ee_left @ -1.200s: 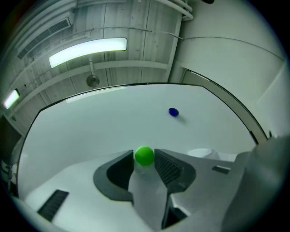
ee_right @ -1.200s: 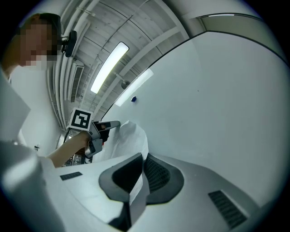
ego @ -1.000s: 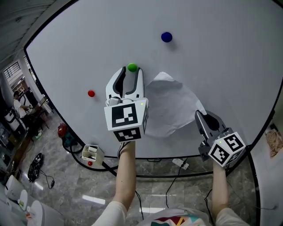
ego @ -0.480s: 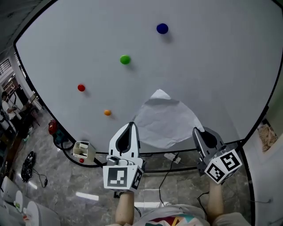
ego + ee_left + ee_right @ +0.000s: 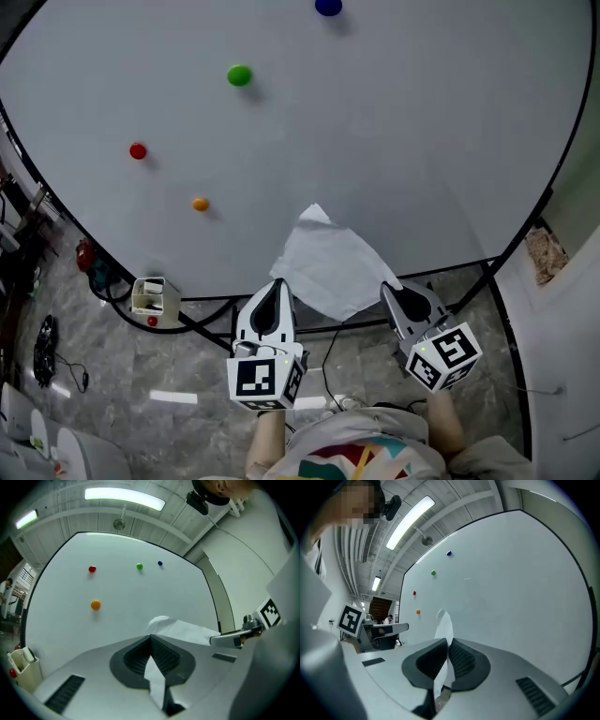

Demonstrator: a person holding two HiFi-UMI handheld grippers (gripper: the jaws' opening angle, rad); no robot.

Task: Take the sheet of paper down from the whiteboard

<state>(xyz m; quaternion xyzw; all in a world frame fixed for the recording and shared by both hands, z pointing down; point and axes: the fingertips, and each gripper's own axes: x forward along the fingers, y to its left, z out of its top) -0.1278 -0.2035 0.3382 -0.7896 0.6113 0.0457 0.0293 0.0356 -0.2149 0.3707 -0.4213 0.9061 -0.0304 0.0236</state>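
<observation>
While the head view looks down, sheet of paper [image 5: 328, 267]: crumpled, stretched between the two tools in front of the lower edge of the whiteboard [image 5: 394, 131], its upper corner sticking up
Head view, left tool [image 5: 277, 285]: pinches the sheet's lower left edge
Head view, right tool [image 5: 388, 289]: pinches the sheet's lower right corner
Head view, magnets: green magnet [image 5: 239, 75], red magnet [image 5: 138, 151], orange magnet [image 5: 200, 203] and blue magnet [image 5: 328, 6] sit on the whiteboard, all apart from the sheet, the orange one nearest
Left gripper view, left tool: jaws pressed together, a strip of the sheet caught between the pads; the rest billows beyond the tips toward the right tool
Right gripper view, right tool: jaws pressed together on the sheet's edge, which rises upright past the tips; the left tool shows at the left
</observation>
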